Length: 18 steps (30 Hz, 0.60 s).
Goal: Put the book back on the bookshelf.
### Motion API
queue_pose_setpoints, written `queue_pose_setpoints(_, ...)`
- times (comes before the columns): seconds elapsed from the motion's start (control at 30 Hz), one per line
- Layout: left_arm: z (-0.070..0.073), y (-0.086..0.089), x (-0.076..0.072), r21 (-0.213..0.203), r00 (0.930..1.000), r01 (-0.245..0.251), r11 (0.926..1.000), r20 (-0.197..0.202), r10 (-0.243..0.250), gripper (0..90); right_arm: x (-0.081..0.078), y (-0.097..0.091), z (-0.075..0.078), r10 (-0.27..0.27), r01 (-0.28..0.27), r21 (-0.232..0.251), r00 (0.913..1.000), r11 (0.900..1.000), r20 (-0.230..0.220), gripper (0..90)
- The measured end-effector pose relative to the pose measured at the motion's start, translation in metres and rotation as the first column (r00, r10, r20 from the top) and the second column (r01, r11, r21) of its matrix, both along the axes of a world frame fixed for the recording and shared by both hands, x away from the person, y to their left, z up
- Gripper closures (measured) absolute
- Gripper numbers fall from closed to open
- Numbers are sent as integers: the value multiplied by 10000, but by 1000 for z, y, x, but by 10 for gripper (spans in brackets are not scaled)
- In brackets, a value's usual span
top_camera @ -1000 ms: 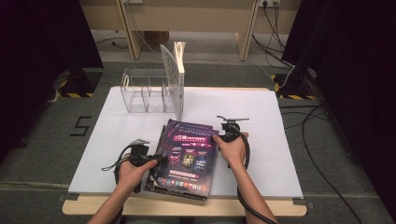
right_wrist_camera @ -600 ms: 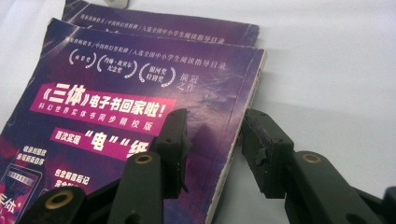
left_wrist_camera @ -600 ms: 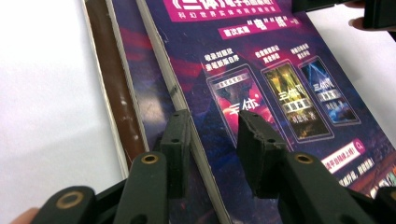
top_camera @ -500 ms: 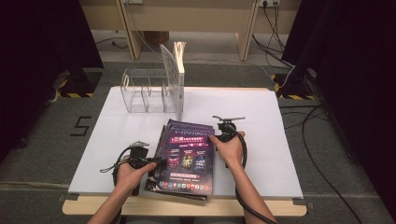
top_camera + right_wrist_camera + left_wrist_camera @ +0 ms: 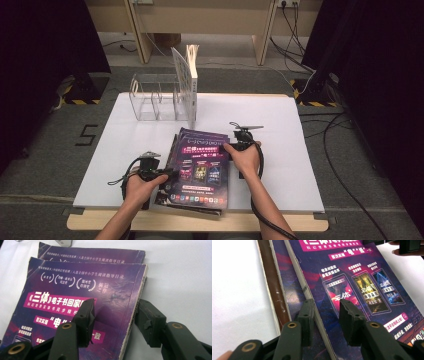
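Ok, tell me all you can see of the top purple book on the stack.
The top purple book is a glossy softcover, its cover printed with white Chinese text, a magenta banner and three small cover pictures. It lies flat, face up, on a slightly fanned stack of like books on the white table. The left gripper straddles its one long edge and the right gripper the opposite one, jaws open, one jaw of each over the cover.
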<state>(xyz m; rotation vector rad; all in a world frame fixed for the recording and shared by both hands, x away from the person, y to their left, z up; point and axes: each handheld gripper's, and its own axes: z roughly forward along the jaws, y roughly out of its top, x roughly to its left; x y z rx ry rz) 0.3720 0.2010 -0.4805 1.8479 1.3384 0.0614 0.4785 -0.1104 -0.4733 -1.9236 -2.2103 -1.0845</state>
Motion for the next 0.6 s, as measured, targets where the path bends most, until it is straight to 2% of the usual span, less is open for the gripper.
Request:
queue_pose_setpoints(0.2,2,-2,1,318,10000,85,9995,33,-86,643,-2,1,9,194,-174,-602,9993,9980,331,616)
queue_pose_setpoints(0.33,2,-1,1,415,10000,78,9991,45,-80,657,-5,5,15,243,-187,-908,9978,9957,613,646)
queue_pose_setpoints(0.5,3,-1,1,577,10000,52,9983,69,-56,662,-8,8,26,516,-402,-1049,9928,9937,1080,710)
queue_pose_setpoints(0.6,4,-2,0,662,9999,67,9978,102,-74,660,-8,9,33,649,-540,-975,9915,9938,1131,736)
